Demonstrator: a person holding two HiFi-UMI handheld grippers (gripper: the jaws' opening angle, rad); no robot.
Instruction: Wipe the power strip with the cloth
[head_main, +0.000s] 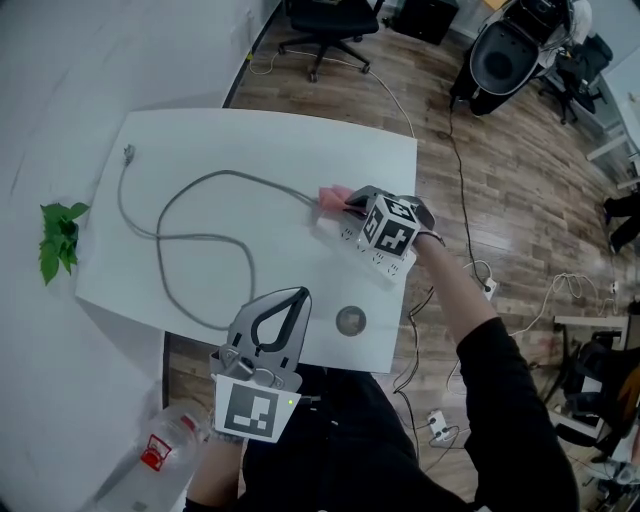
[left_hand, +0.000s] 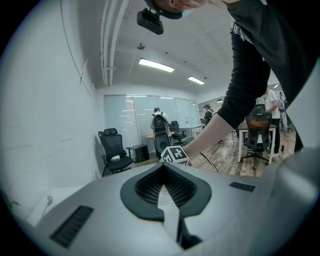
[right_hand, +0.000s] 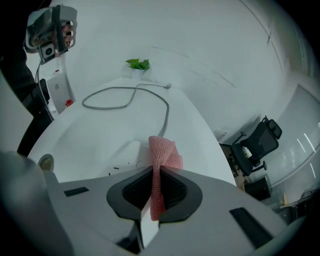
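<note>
Limp pink knit cloth (right_hand: 165, 152) clamped mid-fold in right hand-held gripper (right_hand: 159, 172) — light rigid white plastic power strip (right_hand: 122, 155) probably slides; left hand-held gripper (left_hand: 162, 187) closed, empty.

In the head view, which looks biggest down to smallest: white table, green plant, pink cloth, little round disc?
1. white table
2. green plant
3-4. pink cloth and round disc look alike; the cloth is partly hidden, so unranked.

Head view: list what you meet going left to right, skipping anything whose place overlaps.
plant → cable plug → left gripper → pink cloth → black sleeve
</note>
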